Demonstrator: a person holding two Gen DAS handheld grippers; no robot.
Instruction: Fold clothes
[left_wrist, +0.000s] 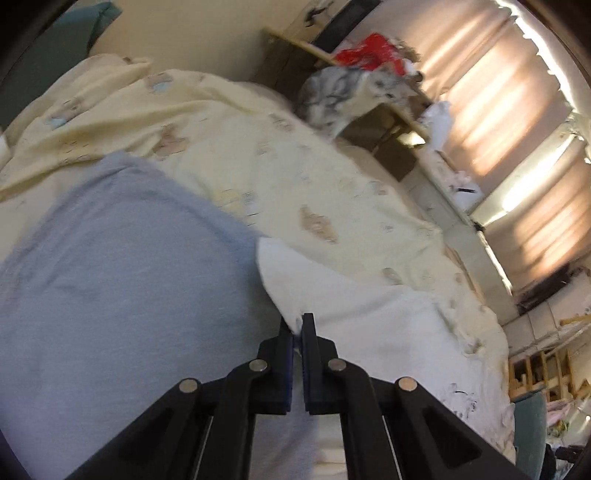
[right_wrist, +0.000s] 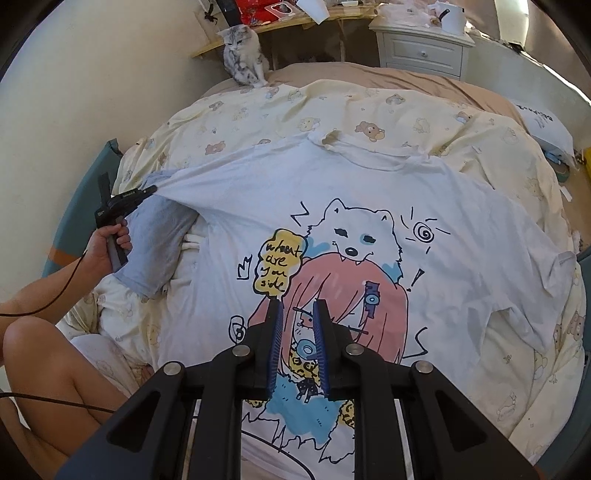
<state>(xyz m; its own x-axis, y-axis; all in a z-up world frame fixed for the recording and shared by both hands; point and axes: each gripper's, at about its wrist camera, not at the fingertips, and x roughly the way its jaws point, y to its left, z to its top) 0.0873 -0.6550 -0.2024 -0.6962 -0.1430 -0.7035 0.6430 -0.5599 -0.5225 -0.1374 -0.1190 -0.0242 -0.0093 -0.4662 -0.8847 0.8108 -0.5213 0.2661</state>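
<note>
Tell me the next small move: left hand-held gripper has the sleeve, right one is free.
Probably carry the left hand-held gripper across toward the printed chest, folding the sleeve inward. It is shut on the white T-shirt at its left sleeve edge, pulling the cloth taut off the bed, while the right hand-held gripper hovers open above the print.

The left wrist view sits close over the bed (left_wrist: 332, 192), tilted, facing the curtains (left_wrist: 517, 110) at 2 o'clock. The right wrist view looks down from higher, toward 12. Both share the cat (right_wrist: 243, 55) and the quilt (right_wrist: 406, 110).
</note>
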